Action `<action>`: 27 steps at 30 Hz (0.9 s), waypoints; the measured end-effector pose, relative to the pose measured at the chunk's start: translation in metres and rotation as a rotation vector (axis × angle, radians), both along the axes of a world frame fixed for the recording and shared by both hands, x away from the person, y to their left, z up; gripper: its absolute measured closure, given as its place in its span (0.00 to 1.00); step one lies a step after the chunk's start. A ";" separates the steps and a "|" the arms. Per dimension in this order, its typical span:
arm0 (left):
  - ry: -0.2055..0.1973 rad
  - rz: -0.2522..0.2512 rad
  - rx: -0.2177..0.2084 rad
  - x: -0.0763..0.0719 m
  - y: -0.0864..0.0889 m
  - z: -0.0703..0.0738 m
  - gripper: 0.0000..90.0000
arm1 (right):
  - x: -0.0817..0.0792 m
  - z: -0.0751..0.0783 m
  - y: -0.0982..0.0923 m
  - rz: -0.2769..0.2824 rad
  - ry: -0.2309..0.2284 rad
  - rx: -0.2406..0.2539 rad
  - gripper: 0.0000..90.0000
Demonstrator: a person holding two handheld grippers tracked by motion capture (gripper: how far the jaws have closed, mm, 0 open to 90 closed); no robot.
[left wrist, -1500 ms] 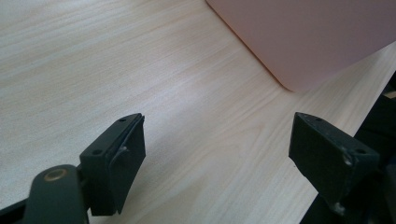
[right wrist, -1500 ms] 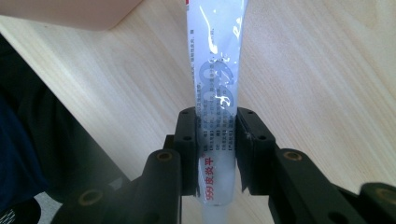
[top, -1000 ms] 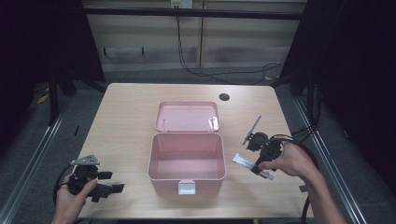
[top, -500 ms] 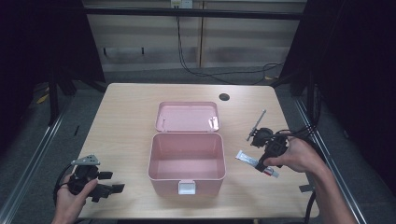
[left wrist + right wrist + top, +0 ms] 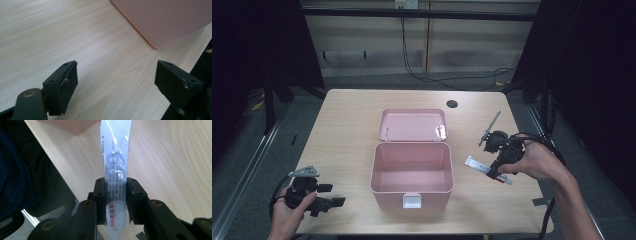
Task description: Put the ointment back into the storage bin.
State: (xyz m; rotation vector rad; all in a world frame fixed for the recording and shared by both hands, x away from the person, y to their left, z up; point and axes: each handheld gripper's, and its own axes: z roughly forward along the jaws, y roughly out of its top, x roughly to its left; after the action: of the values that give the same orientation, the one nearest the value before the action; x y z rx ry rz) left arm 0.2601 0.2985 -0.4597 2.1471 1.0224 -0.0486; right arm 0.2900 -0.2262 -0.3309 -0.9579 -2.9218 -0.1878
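The right gripper (image 5: 116,195) had its jaws squeezed tight on a white ointment tube (image 5: 116,157) with red and grey writing. The tube was up off the wooden table (image 5: 342,130), just right of the open pink box (image 5: 412,167). The box's lid (image 5: 413,124) lay flat behind it. The left gripper (image 5: 116,82) sat near the table's front left corner, its jaws wide apart with nothing between them.

One pink box (image 5: 412,172), one white tube (image 5: 116,157), two tools, one table (image 5: 347,130)
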 end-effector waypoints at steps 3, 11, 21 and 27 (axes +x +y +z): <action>0.002 -0.006 0.006 0.000 0.000 0.000 0.21 | 0.000 0.002 0.003 0.009 -0.004 0.001 0.80; 0.003 -0.004 0.003 0.000 0.000 0.000 0.21 | 0.001 0.012 0.014 0.059 -0.005 0.004 0.80; 0.003 -0.004 0.002 0.000 0.000 0.000 0.21 | 0.003 0.025 0.026 0.104 -0.026 0.008 0.80; 0.001 0.003 -0.001 0.000 0.001 0.000 0.21 | 0.004 0.029 0.038 0.140 -0.034 0.013 0.80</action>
State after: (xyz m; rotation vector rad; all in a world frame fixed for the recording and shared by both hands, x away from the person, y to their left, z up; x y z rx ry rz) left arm 0.2597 0.2992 -0.4599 2.1443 1.0260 -0.0489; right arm 0.2936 -0.1879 -0.3015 -0.7526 -2.9998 -0.2171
